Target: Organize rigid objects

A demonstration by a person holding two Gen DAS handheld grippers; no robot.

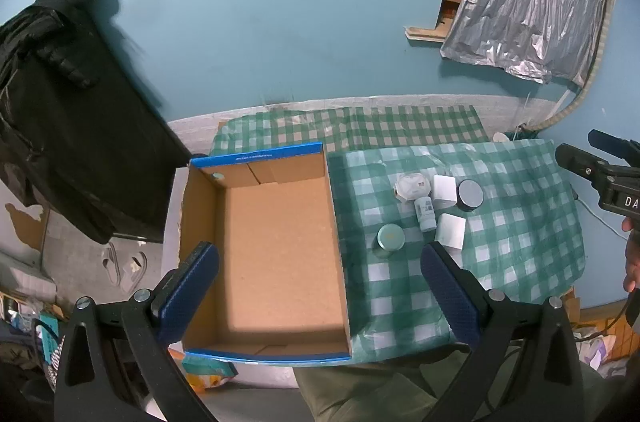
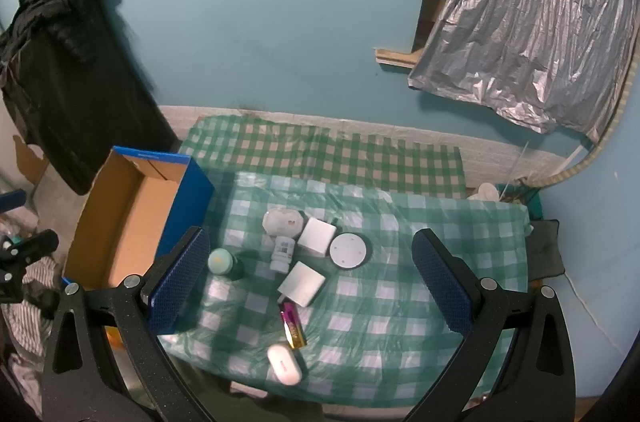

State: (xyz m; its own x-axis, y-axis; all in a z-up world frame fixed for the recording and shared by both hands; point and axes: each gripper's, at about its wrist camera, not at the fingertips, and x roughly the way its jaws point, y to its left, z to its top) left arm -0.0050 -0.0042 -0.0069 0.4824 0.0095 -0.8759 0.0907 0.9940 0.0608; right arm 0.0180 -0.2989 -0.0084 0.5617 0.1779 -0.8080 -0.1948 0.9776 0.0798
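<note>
Right gripper (image 2: 310, 280) jaws spread, empty, hovering over cluster mid-tablecloth (image 2: 420, 302); white adapter (image 2: 302, 283) directly between jaws, long axis diagonal. Left gripper (image 1: 320, 288) spread, empty, over cardboard box (image 1: 280, 254) at cloth's left edge.

Hidden and cut-off bits

I can't read the small bottle's (image 2: 283, 252) label; my right claw (image 1: 600, 166) is cut by the left view's right edge, and the pink tube's (image 2: 293, 329) print is too small.
</note>
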